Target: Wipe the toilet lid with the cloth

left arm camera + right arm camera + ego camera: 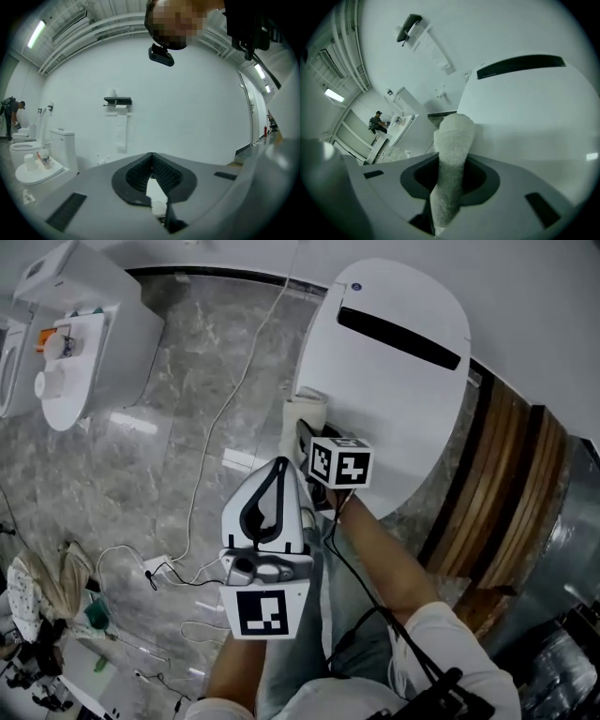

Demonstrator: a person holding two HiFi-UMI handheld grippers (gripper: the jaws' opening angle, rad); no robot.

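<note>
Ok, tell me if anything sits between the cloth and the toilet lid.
Nothing visible does. The cloth, clamped in the right gripper, is at the edge of the toilet lid, and the white surface beyond it has nothing lying on it.

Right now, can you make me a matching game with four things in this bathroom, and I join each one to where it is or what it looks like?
Things:
1. cloth
2. left gripper
3. toilet lid
4. toilet paper

Places and states:
A. hangs down the wall
B. pinched in the right gripper
C. shut, with nothing in it
D. white, with a dark slot

Pairs: 1-B, 2-C, 3-D, 4-A
</note>
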